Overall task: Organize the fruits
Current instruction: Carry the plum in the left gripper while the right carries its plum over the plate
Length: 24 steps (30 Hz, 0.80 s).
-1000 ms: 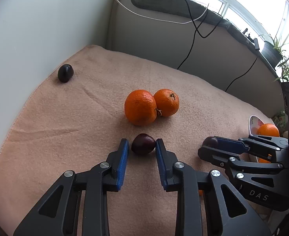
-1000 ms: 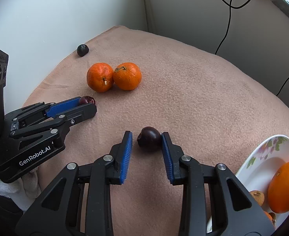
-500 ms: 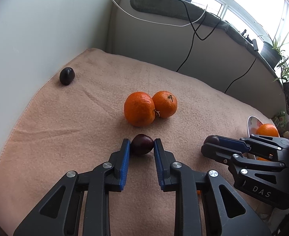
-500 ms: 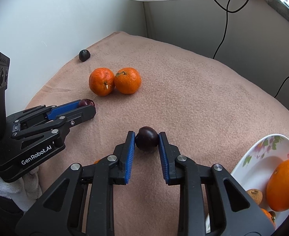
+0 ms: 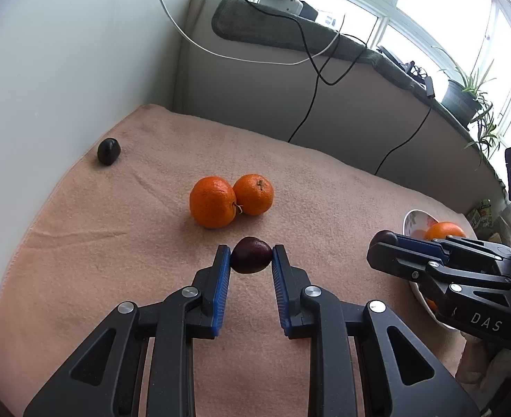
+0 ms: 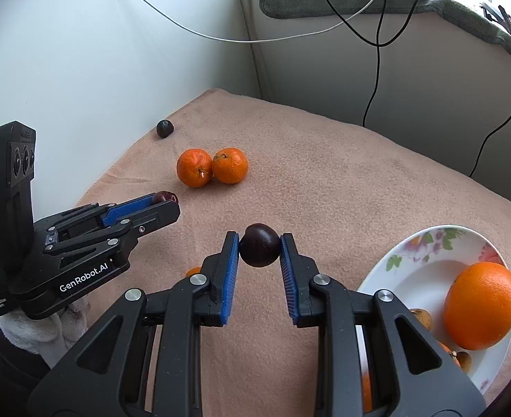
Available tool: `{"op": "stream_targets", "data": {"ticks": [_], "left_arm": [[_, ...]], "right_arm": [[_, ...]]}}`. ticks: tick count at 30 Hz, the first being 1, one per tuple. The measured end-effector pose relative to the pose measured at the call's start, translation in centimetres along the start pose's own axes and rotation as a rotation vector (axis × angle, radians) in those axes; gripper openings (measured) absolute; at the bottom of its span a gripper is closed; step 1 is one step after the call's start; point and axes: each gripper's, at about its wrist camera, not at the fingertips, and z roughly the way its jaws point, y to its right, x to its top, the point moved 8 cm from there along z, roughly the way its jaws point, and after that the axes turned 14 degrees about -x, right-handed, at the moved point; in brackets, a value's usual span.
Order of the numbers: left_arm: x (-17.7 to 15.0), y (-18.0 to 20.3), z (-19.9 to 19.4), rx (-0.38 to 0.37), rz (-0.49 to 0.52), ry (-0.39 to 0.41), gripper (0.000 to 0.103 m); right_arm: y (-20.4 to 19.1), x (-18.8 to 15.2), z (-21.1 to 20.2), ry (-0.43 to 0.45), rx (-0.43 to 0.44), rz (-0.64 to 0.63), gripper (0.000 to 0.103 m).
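Blue ribbed pads on your left gripper (image 5: 251,255) press both sides of a dark red plum (image 5: 250,255), jaws drawn in to the fruit's width. Your left tool slants down toward the peach-coloured blanket (image 5: 81,243), its fingers reaching away from you. That plum lies with its longer axis crosswise between the pads, its slightly pointed end toward the right-hand pad.

Your right gripper (image 6: 259,245) tilts down in much the same way and is clamped on a second dark plum (image 6: 259,245), pads tight against its flanks; this one looks nearly round, so no long axis can be told. In both wrist views each fruit sits at the fingertips. Whether either is clear of the cloth cannot be told for sure.

Just beyond the left fingertips, two oranges (image 5: 231,199) rest touching each other on the blanket. Farther off, toward the left by the white wall, a third dark plum (image 5: 108,151) lies alone. Beside the right tool, on its right, a floral plate (image 6: 418,264) holds a large orange (image 6: 481,309) and some small brownish fruits (image 6: 422,318). A white glove shows under the left tool's body in the right wrist view.
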Motion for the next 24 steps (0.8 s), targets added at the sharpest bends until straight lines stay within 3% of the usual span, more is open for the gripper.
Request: {"op": "stream_targets", "data": {"ticks": [12,24], "left_arm": [[0.6,5.5,0.5,-0.069,0.056,0.006,0.023],[0.4,10.5,2.8,-0.146,0.108,-0.022,0.023]], "right_arm": [[4.2,-0.7,-5.0,0.087,-0.033,0.048,0.025],[11.2,-3.4,-8.0,0.108,-0.11,0.142,0.025]]}}
